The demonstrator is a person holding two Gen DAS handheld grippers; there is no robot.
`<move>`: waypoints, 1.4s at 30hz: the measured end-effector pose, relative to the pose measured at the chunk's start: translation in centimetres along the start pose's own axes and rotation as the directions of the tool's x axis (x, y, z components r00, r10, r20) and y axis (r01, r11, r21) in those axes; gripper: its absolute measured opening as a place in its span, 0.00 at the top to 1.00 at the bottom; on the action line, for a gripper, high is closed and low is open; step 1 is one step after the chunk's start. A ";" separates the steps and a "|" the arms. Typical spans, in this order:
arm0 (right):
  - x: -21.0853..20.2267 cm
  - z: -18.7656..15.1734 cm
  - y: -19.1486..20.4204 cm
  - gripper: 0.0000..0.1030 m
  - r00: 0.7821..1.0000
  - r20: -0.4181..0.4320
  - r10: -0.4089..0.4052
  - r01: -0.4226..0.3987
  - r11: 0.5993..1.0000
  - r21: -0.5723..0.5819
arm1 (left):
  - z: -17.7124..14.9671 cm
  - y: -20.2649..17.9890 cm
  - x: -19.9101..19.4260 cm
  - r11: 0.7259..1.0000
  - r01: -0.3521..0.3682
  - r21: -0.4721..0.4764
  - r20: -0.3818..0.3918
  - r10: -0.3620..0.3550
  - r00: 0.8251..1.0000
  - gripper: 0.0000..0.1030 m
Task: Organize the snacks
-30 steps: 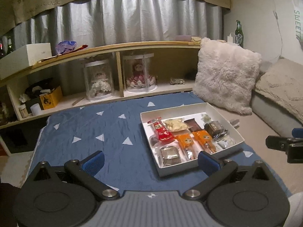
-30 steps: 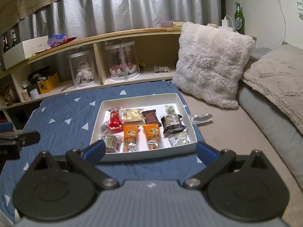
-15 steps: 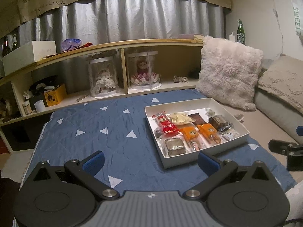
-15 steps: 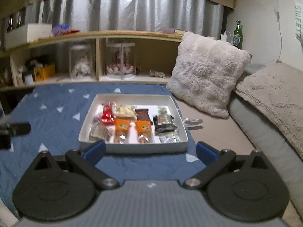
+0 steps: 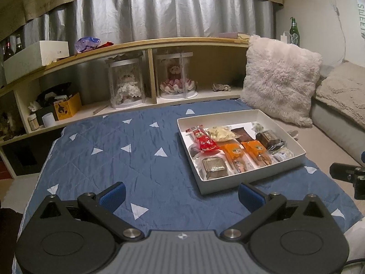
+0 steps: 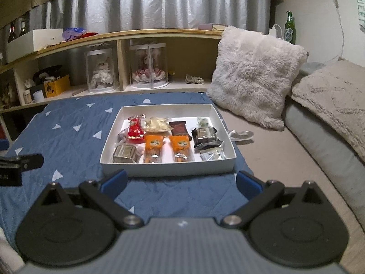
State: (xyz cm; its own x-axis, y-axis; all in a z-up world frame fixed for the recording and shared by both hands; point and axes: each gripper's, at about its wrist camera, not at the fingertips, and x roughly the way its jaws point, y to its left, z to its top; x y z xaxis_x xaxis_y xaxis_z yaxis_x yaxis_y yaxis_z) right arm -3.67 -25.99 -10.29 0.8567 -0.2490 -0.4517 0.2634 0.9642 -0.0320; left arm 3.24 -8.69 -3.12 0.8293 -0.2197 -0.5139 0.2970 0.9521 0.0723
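A white shallow box (image 5: 251, 178) (image 6: 168, 167) sits on a blue quilt with white triangles. It holds several wrapped snacks: a red packet (image 5: 204, 140) (image 6: 135, 129), two orange packets (image 5: 253, 151) (image 6: 154, 147), a pale packet (image 6: 157, 124), brown and dark ones (image 6: 205, 137). My left gripper (image 5: 181, 196) is open and empty, low over the quilt, left of and nearer than the box. My right gripper (image 6: 180, 182) is open and empty, just in front of the box's near wall.
The blue quilt (image 5: 114, 157) covers the low surface. A wooden shelf (image 5: 148, 43) with two doll cases (image 5: 175, 77) stands behind. A fluffy white pillow (image 6: 253, 73) and a beige cushion (image 6: 333, 96) lie to the right. A green bottle (image 6: 289, 28) stands far right.
Both grippers have drawn back and shifted a little; the box looks slightly farther off in the left view. Both stay open and empty. The snacks have not moved.
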 end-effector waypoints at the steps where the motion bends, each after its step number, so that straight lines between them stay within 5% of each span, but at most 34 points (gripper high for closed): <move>1: 0.0 0.0 -0.1 0.01 1.000 0.001 0.002 -0.002 1.000 0.004 | 0.0 0.0 0.0 1.000 0.001 0.001 0.000 -0.001 1.000 0.00; 42: -0.8 -0.7 0.8 0.01 0.999 0.050 -0.013 0.013 1.000 0.005 | 0.3 -0.6 -0.6 1.000 0.011 0.002 0.009 -0.011 1.000 0.00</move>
State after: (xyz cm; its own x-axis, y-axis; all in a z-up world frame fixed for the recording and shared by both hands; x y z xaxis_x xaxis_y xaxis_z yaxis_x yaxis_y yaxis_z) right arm -4.45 -24.93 -10.52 0.8744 -0.2658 -0.4059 0.2764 0.9605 -0.0336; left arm 2.68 -9.21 -2.61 0.8300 -0.2322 -0.5072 0.3071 0.9492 0.0681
